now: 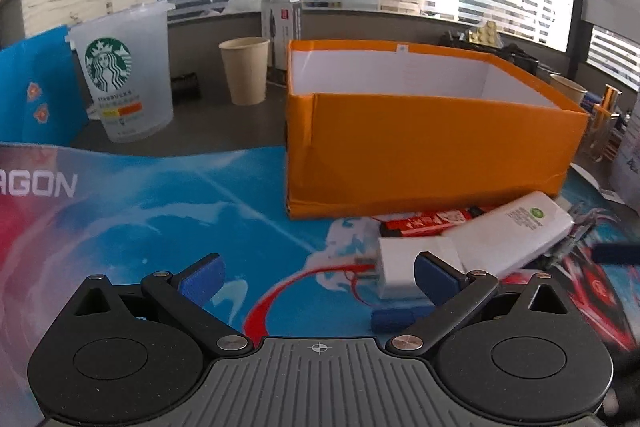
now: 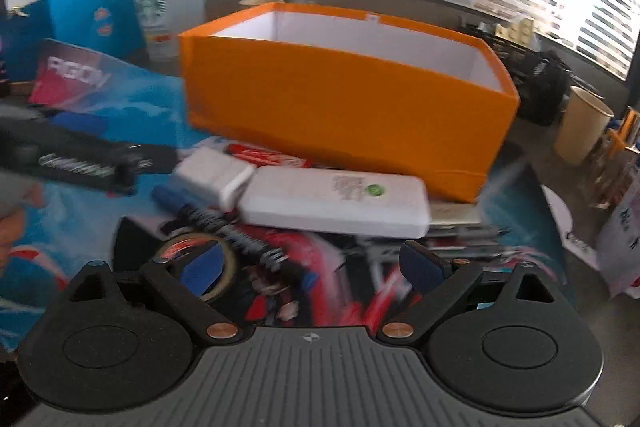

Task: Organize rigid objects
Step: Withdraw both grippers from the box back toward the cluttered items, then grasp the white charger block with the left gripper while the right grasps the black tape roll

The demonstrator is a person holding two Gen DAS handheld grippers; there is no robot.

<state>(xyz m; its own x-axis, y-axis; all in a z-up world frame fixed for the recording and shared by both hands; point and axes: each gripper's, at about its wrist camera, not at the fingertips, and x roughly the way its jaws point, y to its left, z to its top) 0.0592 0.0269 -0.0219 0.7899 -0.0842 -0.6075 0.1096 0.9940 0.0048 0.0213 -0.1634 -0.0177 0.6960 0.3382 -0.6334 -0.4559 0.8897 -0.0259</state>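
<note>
The left gripper (image 1: 318,277) hovered low over the printed mat (image 1: 160,211) on the tabletop, its jaws apart and holding nothing. The right gripper (image 2: 316,267) likewise had its jaws spread wide and empty. An open orange box (image 1: 424,151) stood on the mat, its white interior showing. Just in front of it lay a cluster: a white power bank (image 2: 336,205), a white adapter (image 2: 212,173) touching its end, a red packet (image 2: 268,157) against the box, a blue marker (image 2: 172,197) and a roll of tape (image 2: 230,263). A Starbucks cup (image 1: 124,75) and a paper cup (image 1: 245,71) stood behind.
</note>
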